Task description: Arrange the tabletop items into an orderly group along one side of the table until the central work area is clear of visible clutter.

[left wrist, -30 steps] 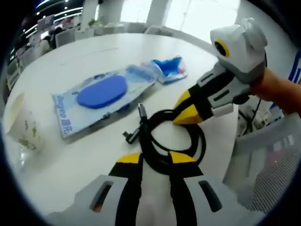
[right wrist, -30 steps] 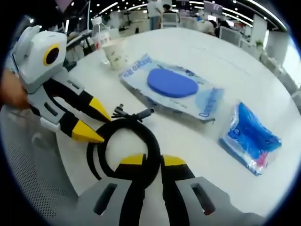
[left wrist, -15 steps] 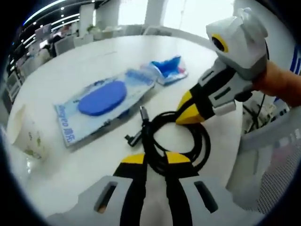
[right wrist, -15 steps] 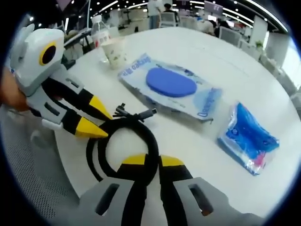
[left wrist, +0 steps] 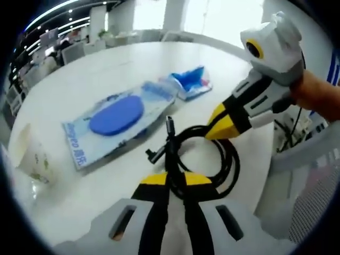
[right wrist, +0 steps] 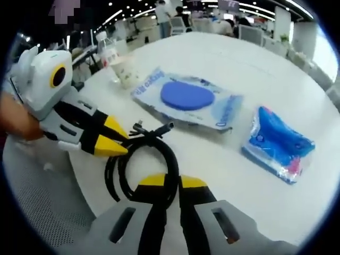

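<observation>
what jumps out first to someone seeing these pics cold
The coiled black cable near the table edge, with both yellow-tipped hand-held grippers, left and right, closed on it. Beyond it lie a wipes pack with a blue lid and a crumpled blue packet.

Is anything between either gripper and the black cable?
No. Both grippers are already on the cable: the left gripper has its jaws closed over one side of the coil, and the right gripper over the other. Nothing lies between.
</observation>
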A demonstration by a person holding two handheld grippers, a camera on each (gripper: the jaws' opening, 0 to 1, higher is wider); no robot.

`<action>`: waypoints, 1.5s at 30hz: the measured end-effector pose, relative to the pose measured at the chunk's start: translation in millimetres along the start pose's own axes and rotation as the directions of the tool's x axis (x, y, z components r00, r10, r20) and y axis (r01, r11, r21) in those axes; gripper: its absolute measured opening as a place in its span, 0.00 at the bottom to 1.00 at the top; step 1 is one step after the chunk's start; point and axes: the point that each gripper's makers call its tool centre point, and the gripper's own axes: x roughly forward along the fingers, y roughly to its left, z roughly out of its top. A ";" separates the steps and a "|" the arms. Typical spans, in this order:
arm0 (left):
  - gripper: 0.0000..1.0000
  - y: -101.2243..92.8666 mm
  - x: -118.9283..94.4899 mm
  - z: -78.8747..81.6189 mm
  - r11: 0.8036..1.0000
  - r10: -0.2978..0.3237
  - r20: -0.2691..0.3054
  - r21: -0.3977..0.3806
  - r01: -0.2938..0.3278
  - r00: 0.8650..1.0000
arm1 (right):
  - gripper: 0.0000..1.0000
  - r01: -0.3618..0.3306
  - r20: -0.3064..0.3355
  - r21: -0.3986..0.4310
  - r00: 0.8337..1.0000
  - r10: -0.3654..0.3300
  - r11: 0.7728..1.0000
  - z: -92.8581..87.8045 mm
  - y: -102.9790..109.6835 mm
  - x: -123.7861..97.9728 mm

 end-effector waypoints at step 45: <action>0.04 -33.3 72.3 58.8 0.986 -0.081 -0.080 0.137 0.092 0.993 | 0.06 0.054 0.028 0.291 0.997 -0.065 0.955 -38.4 -70.9 -29.7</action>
